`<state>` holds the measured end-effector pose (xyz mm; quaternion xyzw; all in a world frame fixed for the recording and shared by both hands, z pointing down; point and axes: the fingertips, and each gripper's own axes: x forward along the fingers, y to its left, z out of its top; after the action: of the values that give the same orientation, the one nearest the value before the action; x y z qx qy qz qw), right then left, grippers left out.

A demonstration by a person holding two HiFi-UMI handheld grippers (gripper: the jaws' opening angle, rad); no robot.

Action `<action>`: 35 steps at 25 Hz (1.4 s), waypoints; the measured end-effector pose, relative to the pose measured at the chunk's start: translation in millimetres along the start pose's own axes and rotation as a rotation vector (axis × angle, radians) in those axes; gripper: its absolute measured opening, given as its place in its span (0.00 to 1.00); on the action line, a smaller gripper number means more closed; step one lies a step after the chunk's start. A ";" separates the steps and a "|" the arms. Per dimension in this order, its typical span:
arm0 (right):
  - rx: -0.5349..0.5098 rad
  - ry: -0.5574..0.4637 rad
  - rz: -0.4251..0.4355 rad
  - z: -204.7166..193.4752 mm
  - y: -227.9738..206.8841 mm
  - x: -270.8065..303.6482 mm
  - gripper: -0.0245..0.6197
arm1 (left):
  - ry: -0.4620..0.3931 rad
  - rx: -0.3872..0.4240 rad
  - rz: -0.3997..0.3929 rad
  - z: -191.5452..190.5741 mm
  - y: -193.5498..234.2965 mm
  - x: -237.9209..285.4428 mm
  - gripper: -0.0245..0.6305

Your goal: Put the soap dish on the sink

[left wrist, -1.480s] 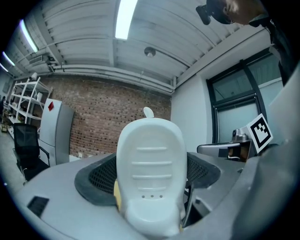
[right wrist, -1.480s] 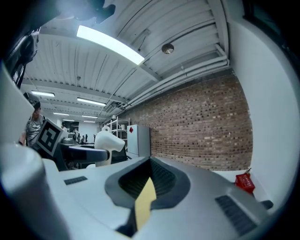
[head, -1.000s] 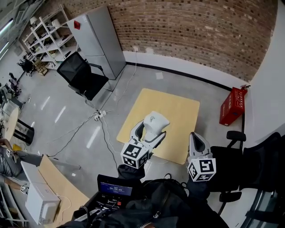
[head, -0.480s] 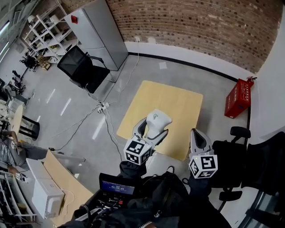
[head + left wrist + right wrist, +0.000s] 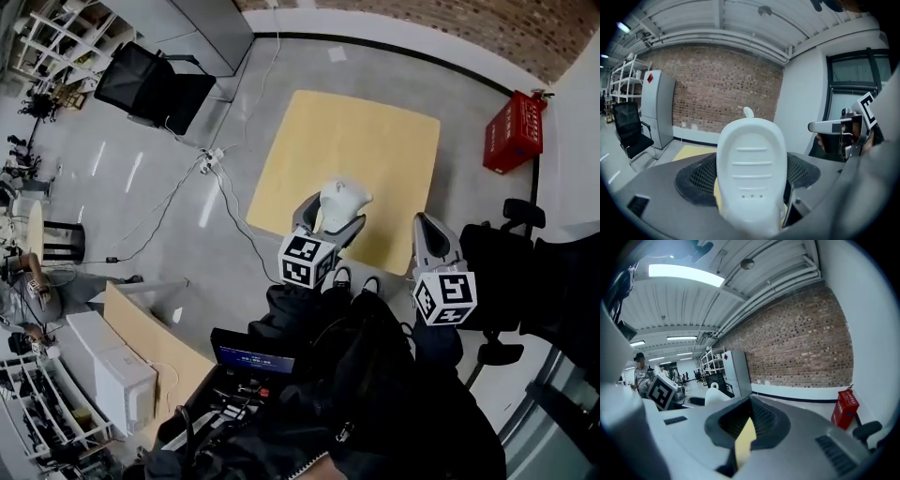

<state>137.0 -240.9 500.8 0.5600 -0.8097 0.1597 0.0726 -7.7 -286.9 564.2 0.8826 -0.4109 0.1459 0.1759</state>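
A white soap dish (image 5: 751, 161) with ribs and small drain holes stands upright between the jaws of my left gripper (image 5: 752, 187), which is shut on it. In the head view the soap dish (image 5: 342, 199) sticks out beyond the left gripper (image 5: 323, 223), held in the air above the near edge of a yellow table (image 5: 361, 141). My right gripper (image 5: 427, 234) hangs to the right of it, apart from the dish. In the right gripper view its jaws (image 5: 749, 430) are shut with nothing between them. No sink is in view.
A red crate (image 5: 514, 131) stands on the floor at the right, by the white wall. One black office chair (image 5: 145, 82) is at the upper left and another chair (image 5: 525, 272) at the right. A laptop (image 5: 248, 361) sits below my arms. Cables (image 5: 202, 202) run across the grey floor.
The head view has tipped further down, so the brick wall has left the frame. Both grippers sit higher in it, and the left one keeps hold of the soap dish.
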 end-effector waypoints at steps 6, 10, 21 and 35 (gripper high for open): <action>0.048 0.071 -0.002 -20.8 5.8 18.5 0.05 | 0.157 0.020 -0.013 -56.1 22.3 24.3 0.70; 0.054 0.121 -0.016 -36.4 7.7 23.8 0.05 | 0.299 0.039 -0.011 -109.4 37.7 42.2 0.70; 0.066 0.216 -0.070 -61.4 -2.3 22.3 0.05 | 0.585 0.072 -0.039 -218.8 64.5 94.0 0.70; 0.076 0.261 -0.081 -72.1 -3.2 25.6 0.05 | 0.695 0.082 -0.018 -262.4 80.9 117.0 0.70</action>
<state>126.3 -240.1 576.6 0.5690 -0.7634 0.2589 0.1625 -27.7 -301.4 861.6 0.7900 -0.3125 0.4524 0.2711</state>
